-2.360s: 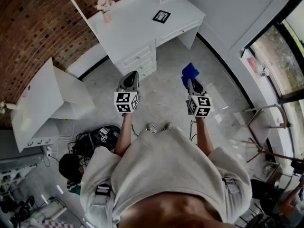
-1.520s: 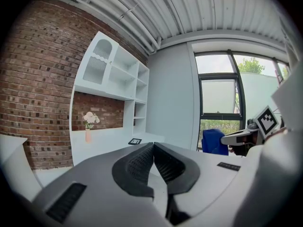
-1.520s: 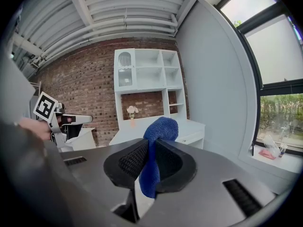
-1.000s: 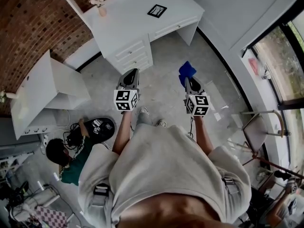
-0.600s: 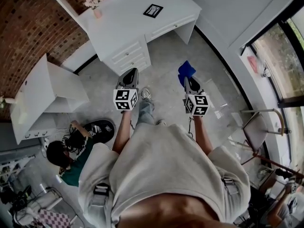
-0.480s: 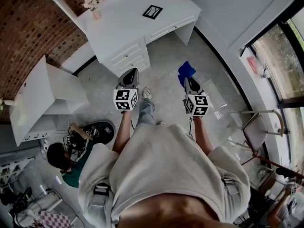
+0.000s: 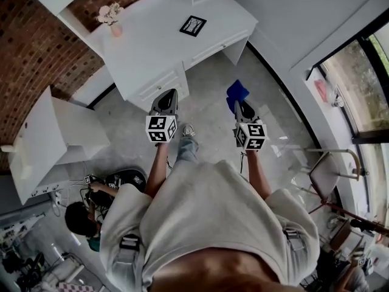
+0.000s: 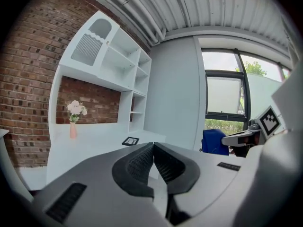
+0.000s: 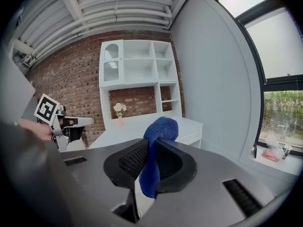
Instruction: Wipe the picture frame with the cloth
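The black picture frame (image 7: pixel 193 25) lies flat on the white desk (image 7: pixel 152 47), far ahead of both grippers; it is also small in the left gripper view (image 8: pixel 130 141). My right gripper (image 7: pixel 237 104) is shut on the blue cloth (image 7: pixel 237 91), which bulges above its jaws (image 9: pixel 160 129). My left gripper (image 7: pixel 169 93) is held level beside it, shut with nothing between its pads (image 8: pixel 142 162). Both are in the air over the floor, short of the desk.
A pink vase of flowers (image 7: pixel 111 16) stands on the desk's left part, under white shelves (image 9: pixel 137 63). A white cabinet (image 7: pixel 42 139) stands at the left. A person (image 7: pixel 82 219) sits on the floor by cables. A chair (image 7: pixel 328 169) stands near the window.
The desk and picture frame have come nearer as I walked toward them. Both grippers kept their pose in front of me, the cloth still held.
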